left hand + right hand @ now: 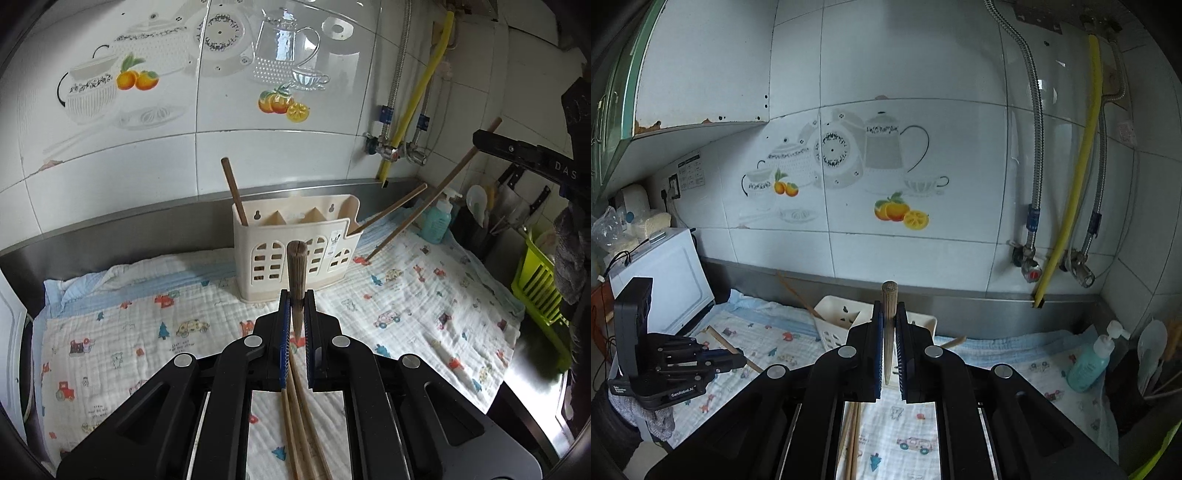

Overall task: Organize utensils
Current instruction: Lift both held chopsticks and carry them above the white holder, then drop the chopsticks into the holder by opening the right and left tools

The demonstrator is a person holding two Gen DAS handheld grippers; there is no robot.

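Observation:
My left gripper [297, 295] is shut on a brown chopstick [296, 266] that stands up between its pads, above the printed cloth. Behind it stands a cream utensil holder [266, 240]; one chopstick [233, 192] leans in its left compartment and another [391, 210] in its small right pocket. My right gripper [888, 306] is shut on a second upright chopstick [889, 299], raised above the holder [831, 314], which it partly hides. Seen from the left wrist, the right gripper [480, 138] and its chopstick [436, 195] are at the right. Several loose chopsticks [295, 424] lie on the cloth.
A printed cloth [147, 332] covers the steel counter. A blue soap bottle [437, 218], a spoon and knives [517, 184] and a green rack [539, 280] crowd the right corner. A white microwave [672, 280] stands at the left. Pipes and a yellow hose [1082, 177] run down the tiled wall.

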